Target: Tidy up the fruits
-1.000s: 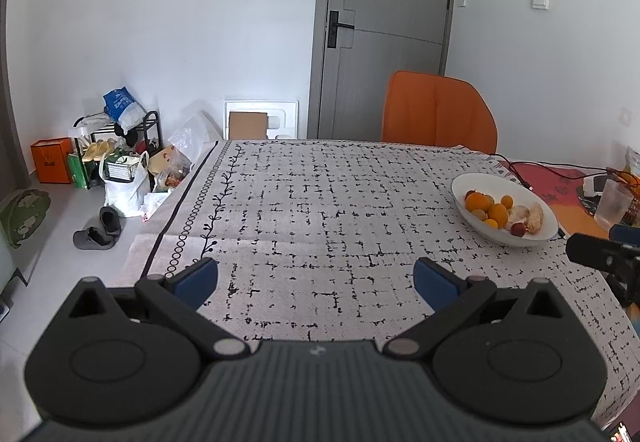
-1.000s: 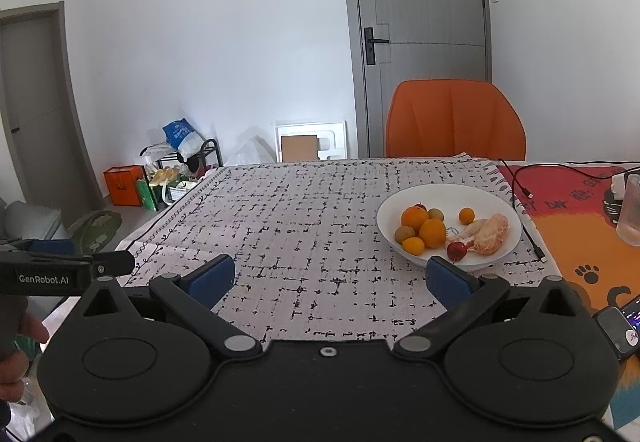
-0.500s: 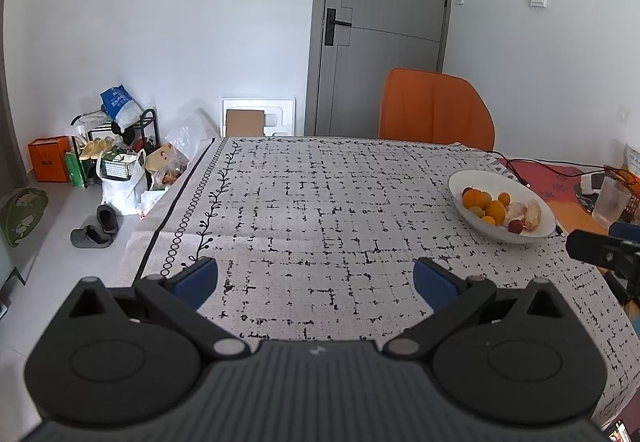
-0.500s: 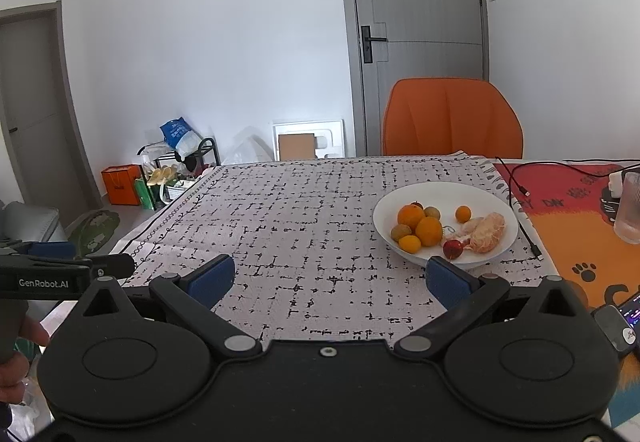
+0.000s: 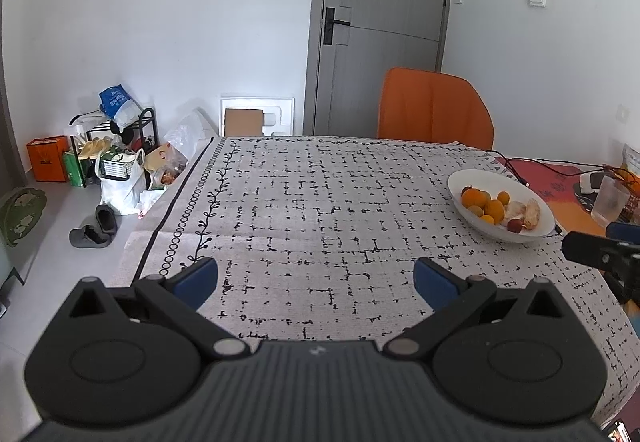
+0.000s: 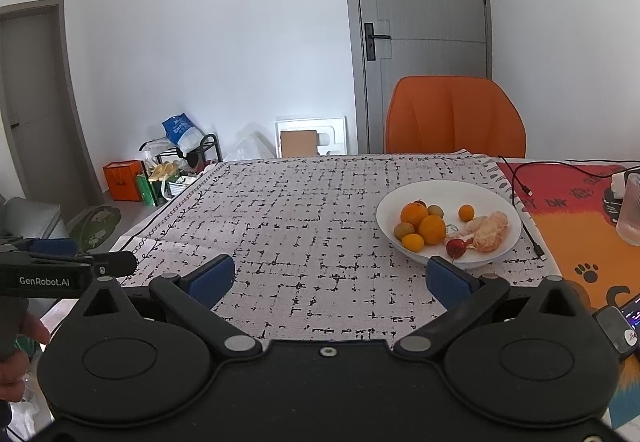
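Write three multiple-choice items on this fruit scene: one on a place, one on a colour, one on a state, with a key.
1. Where is the fruit?
A. in the white bowl
B. loose on the tablecloth
C. on the chair

2. What colour is the chair behind the table?
A. grey
B. orange
C. blue

3. How are the jaws of the right gripper?
A. shut on an orange
B. shut on nothing
C. open, holding nothing

Key: 1 A, all fruit, including the peeled citrus, lies inside the bowl. 2 B, its backrest is plainly orange. 3 C, the blue pads stand wide apart with only tablecloth between them.
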The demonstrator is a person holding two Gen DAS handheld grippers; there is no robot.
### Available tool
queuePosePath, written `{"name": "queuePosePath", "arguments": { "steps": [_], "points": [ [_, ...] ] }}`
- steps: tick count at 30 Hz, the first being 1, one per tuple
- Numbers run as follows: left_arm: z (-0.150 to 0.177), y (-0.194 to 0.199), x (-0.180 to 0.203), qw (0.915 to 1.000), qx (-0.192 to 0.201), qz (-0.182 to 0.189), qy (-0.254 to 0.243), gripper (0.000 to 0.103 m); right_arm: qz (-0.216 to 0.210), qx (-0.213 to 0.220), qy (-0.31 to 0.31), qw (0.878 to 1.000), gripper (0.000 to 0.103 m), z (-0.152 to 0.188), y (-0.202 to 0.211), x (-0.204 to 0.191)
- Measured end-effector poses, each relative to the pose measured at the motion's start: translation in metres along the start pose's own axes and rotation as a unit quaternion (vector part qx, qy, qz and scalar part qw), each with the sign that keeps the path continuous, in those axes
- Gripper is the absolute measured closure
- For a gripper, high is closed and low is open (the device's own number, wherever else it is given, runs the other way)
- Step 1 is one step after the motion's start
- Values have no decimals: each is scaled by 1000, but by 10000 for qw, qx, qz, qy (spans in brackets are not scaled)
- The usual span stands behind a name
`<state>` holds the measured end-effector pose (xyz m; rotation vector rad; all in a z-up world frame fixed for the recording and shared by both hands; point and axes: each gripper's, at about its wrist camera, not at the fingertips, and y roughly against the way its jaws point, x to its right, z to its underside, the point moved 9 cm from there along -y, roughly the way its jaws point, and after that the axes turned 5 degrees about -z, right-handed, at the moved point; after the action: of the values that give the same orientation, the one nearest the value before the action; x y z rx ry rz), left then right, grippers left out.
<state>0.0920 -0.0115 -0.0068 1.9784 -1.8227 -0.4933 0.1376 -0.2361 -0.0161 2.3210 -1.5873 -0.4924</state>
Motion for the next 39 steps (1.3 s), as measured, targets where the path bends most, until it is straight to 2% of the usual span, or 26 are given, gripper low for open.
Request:
{"name": "queuePosePath", "arguments": {
  "steps": [39],
  "points": [
    [2, 4, -5, 10000, 42, 20, 45, 0, -78, -87, 112, 9999, 0, 3, -2, -8]
  ]
}}
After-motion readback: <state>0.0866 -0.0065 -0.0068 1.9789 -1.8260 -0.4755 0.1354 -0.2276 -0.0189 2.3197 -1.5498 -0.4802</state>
